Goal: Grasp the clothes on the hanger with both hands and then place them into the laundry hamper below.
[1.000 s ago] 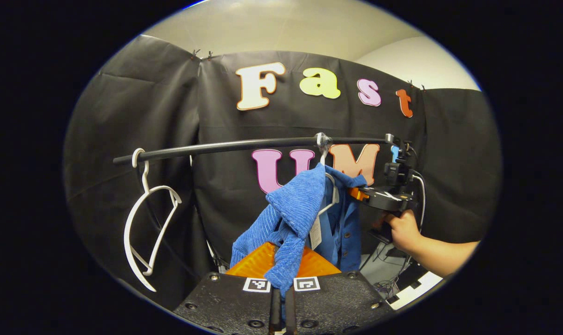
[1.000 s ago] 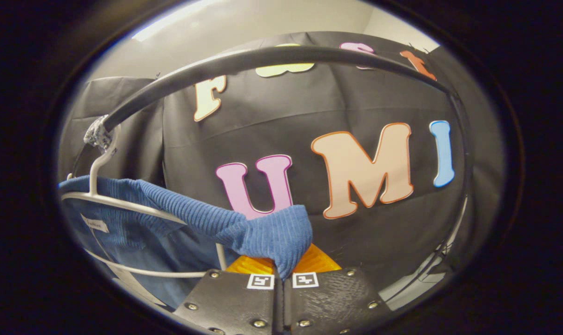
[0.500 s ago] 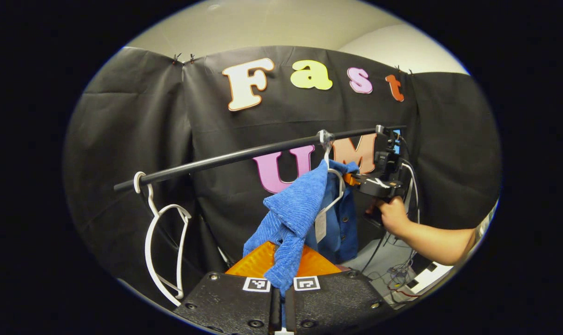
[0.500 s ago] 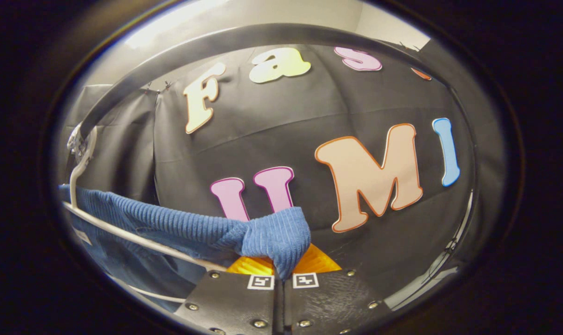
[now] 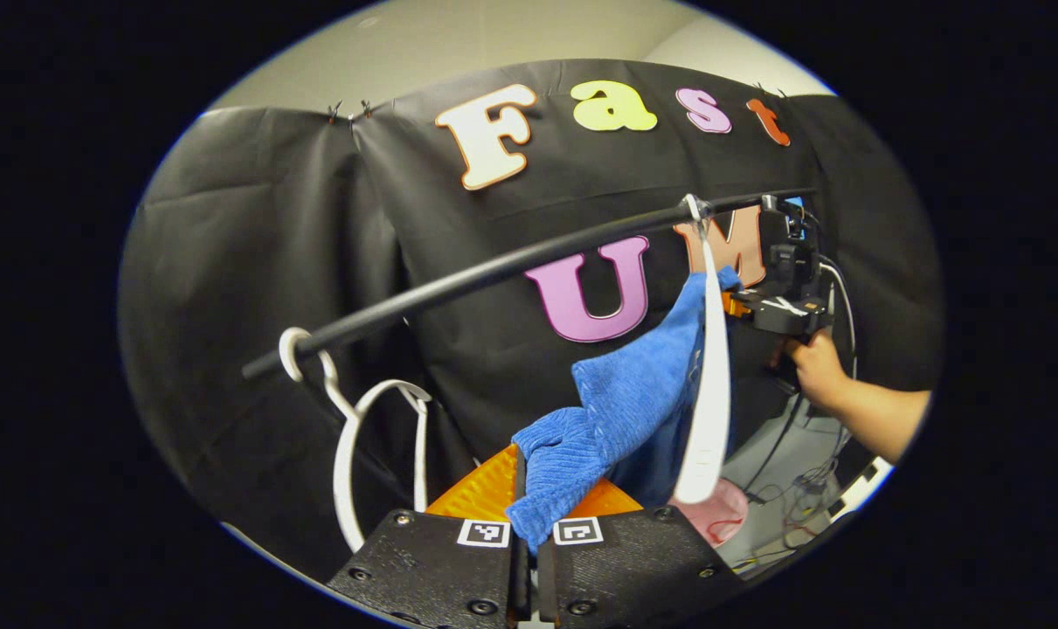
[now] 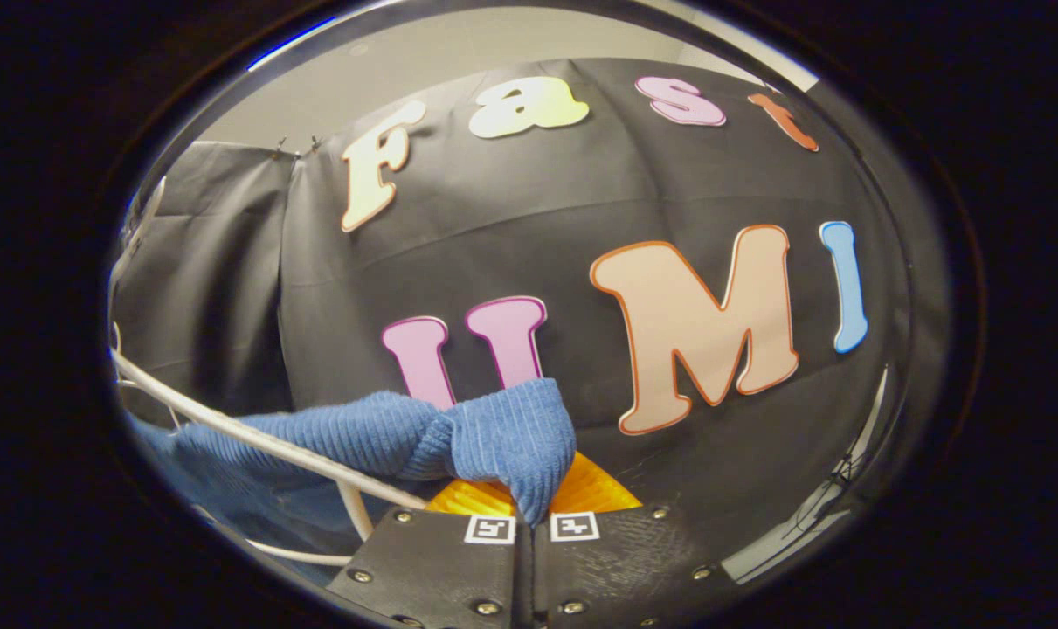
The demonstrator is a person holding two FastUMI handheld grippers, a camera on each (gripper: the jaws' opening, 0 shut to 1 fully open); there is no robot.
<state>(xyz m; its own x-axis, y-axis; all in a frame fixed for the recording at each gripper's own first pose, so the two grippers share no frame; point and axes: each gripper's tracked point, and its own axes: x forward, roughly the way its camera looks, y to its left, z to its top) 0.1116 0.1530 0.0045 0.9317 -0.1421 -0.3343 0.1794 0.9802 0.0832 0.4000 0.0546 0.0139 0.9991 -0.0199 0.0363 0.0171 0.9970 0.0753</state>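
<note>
My left claw (image 5: 523, 559), frame bottom, pinches the blue garment (image 5: 633, 402) | my right claw (image 6: 523, 559) likewise clamps it | white hanger (image 5: 708, 376) on rail (image 5: 494, 271), centre-right.

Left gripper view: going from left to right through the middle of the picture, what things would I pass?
Empty white hanger → blue garment, pinched in the near claw → white hanger it hangs on → the other claw → the hand holding it.
</note>
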